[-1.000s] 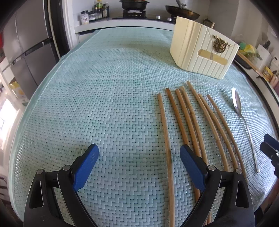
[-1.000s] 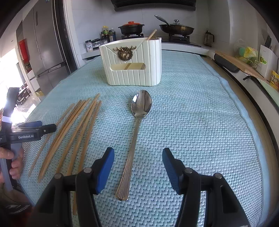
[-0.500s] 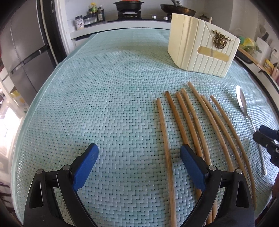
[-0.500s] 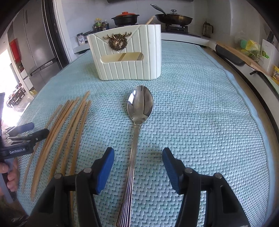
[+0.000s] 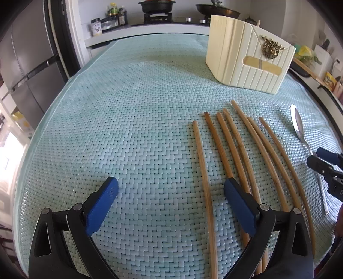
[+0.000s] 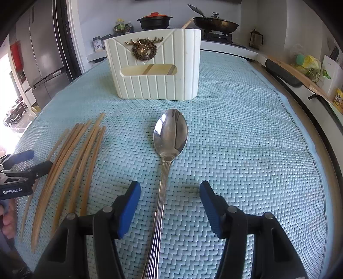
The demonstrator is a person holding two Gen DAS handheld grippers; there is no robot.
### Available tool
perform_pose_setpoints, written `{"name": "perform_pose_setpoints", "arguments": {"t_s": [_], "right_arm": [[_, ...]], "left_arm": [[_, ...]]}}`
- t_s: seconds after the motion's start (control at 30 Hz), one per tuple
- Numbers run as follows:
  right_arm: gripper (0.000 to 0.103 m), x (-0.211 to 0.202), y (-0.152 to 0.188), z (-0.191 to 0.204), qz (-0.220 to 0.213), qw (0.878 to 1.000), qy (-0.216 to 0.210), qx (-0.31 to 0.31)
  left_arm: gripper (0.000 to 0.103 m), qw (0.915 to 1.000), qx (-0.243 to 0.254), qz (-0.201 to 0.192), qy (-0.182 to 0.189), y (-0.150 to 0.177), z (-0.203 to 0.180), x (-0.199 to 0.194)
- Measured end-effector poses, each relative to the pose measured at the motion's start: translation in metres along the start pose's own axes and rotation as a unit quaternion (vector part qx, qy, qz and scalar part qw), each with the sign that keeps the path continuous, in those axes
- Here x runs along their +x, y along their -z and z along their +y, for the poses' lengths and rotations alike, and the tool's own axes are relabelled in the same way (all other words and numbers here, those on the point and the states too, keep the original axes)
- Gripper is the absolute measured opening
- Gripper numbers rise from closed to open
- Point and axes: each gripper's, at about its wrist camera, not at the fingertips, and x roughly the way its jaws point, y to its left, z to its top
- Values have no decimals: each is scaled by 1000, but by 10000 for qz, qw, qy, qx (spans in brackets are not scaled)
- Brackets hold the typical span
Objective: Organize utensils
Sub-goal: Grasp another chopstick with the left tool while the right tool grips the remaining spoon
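Observation:
A steel spoon [image 6: 170, 133] lies bowl-away on the pale blue woven mat [image 6: 246, 150], its handle running back between the blue pads of my right gripper [image 6: 169, 192], which stands open above it without touching. Several bamboo chopsticks [image 6: 81, 156] lie side by side to its left. In the left wrist view my left gripper [image 5: 171, 188] is open over the near ends of the chopsticks [image 5: 235, 150]; one stick passes between its pads. The cream utensil holder [image 6: 156, 64] with a brass deer emblem stands behind the spoon. The spoon [image 5: 298, 126] shows at the right edge there.
A stove with a pan [image 6: 214, 21] and a pot [image 6: 154, 19] stands behind the table, with jars beside it. A grey fridge [image 6: 42, 53] is at the left. The mat's right edge [image 6: 300, 120] runs along a counter with clutter.
My right gripper has moved forward along the spoon, so the handle now lies between its pads and the holder looks nearer. The left gripper has hardly shifted.

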Motion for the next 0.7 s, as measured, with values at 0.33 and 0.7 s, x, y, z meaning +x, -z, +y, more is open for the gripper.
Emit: {"name": "perform_pose_setpoints", "arguments": {"t_s": [0.33,0.7], "right_arm": [[67,14,-19,-5,-1,10000,12,18],[62,49,-64,10,216,9995,161,-180]], "left_arm": [[102,10000,36,29,27,-16,7,13],[72,9993,206,258,156,-37,-4,21]]}}
